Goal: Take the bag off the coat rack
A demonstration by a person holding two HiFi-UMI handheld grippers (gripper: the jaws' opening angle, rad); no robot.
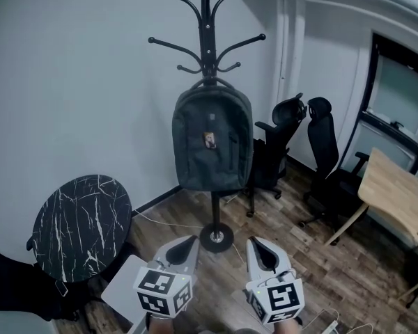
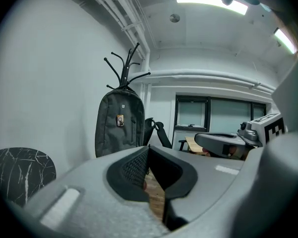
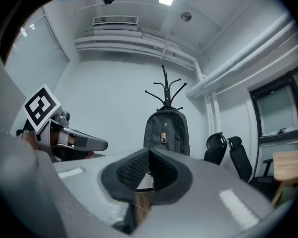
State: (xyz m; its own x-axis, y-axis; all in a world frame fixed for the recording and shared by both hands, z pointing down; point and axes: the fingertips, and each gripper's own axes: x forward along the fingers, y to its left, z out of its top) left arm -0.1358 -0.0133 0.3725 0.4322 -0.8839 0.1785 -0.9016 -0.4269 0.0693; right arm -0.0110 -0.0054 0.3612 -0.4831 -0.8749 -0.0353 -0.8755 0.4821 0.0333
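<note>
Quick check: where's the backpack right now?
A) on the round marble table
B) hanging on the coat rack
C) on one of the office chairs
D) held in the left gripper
B: the backpack hangs from the coat rack, while the left gripper and right gripper are both shut, empty and well short of it.

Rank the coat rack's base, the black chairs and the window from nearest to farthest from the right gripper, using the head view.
1. Coat rack's base: on the floor, just left of the right gripper.
2. Black chairs: farther back, to the right.
3. Window: on the far right wall.
</note>
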